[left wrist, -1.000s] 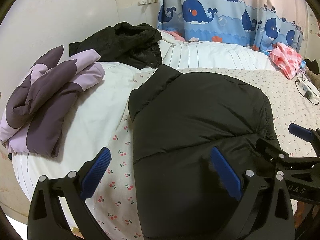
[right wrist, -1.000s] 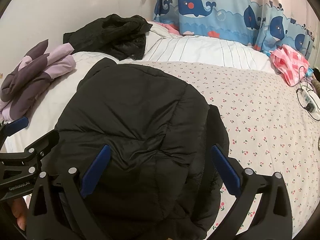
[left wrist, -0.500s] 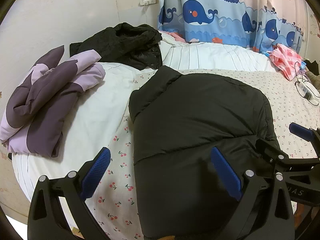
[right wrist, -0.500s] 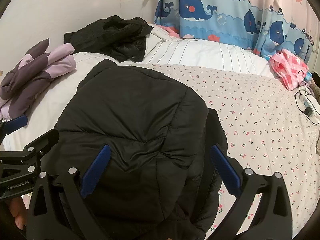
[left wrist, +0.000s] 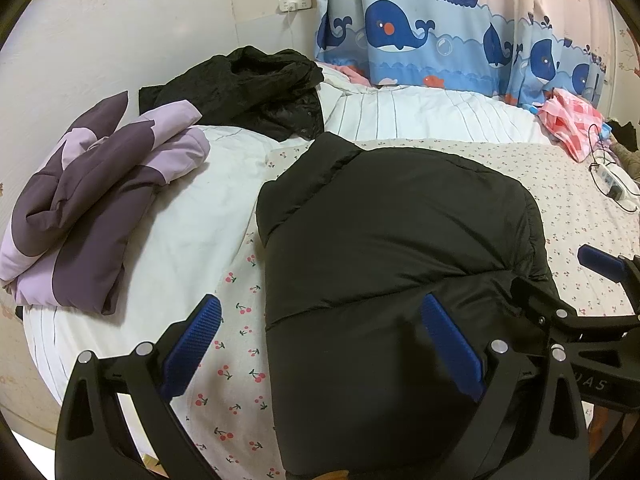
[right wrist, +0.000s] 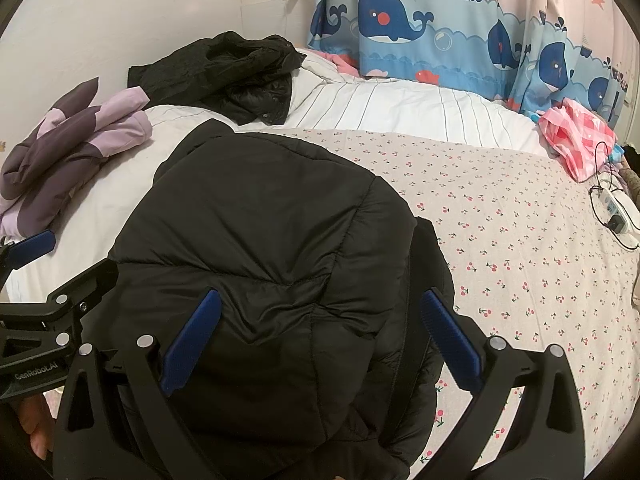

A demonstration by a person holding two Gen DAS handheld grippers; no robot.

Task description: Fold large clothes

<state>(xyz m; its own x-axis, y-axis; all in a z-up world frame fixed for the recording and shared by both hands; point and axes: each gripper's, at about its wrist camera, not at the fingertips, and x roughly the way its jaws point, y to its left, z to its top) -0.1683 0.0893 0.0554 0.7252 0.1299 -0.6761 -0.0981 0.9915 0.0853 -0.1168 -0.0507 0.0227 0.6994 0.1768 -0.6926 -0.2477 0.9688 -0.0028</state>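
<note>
A black puffer jacket (left wrist: 384, 248) lies folded on a bed (right wrist: 520, 220) covered in a cherry-print sheet, near its front edge. The left gripper (left wrist: 320, 344) hovers over the jacket's left edge, its blue fingers spread wide and gripping nothing. The right gripper (right wrist: 320, 336) hovers over the jacket's right side, likewise spread and empty. Left of the jacket sits a folded purple garment (left wrist: 96, 208); behind the jacket lies a crumpled black garment (left wrist: 256, 88). Beyond the jacket hangs a whale-print curtain (right wrist: 440, 24).
</note>
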